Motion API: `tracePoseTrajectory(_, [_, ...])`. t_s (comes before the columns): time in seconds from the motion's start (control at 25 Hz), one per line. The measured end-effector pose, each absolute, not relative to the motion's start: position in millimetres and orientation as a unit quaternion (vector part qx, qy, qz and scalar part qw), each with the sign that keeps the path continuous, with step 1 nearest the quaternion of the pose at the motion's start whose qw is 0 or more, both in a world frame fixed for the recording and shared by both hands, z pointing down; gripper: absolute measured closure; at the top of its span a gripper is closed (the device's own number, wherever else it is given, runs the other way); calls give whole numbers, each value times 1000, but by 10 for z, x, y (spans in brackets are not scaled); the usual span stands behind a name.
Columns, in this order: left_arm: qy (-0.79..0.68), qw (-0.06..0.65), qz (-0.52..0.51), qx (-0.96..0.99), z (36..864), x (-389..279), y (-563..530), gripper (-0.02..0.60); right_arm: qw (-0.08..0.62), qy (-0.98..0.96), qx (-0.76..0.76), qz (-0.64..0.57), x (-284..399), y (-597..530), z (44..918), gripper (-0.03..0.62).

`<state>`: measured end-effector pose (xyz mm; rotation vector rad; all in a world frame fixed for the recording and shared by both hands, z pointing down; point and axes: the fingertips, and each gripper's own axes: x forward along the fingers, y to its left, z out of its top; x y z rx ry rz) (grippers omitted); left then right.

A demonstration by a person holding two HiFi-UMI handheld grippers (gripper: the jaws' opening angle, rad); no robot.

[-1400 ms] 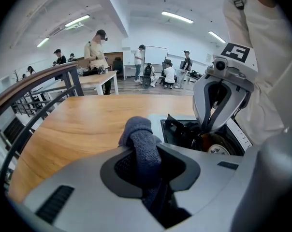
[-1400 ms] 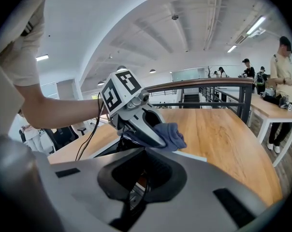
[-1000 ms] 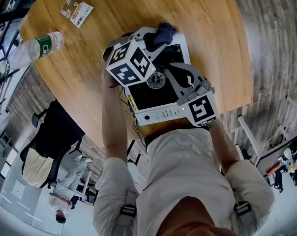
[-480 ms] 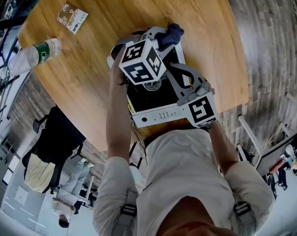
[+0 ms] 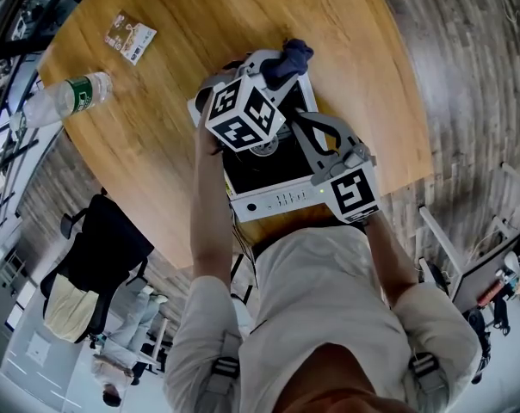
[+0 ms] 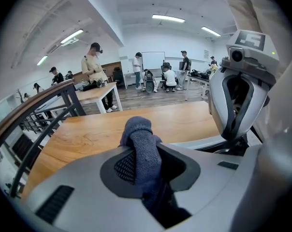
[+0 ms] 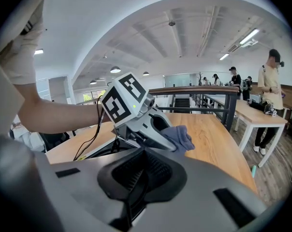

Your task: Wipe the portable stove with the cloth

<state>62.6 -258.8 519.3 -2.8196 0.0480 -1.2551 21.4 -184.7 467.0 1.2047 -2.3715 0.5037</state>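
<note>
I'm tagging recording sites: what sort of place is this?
Probably an open-plan office or lab workspace: a round wooden table, a black office chair, and people gathered around white-legged desks under ceiling strip lights.

No word or number can be read anywhere. The plastic bottle on the desk wears a green label and a printed card lies near it, but the print on both is too small to make out, as are the tiny marks on the front panel of the portable stove. The marker cubes carry only black-and-white square patterns, no letters.
</note>
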Motion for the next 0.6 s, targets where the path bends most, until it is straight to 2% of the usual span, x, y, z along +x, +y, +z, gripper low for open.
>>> tracePoseTrajectory(0.28, [111, 35, -354, -928, 4639, 412, -2595, 486, 208, -859, 442, 156, 179, -1743, 4371, 574])
tracePoseTrajectory(0.6, [282, -3, -255, -925, 3954, -316, -2347, 486, 190, -871, 440, 109, -5, -1607, 3892, 574])
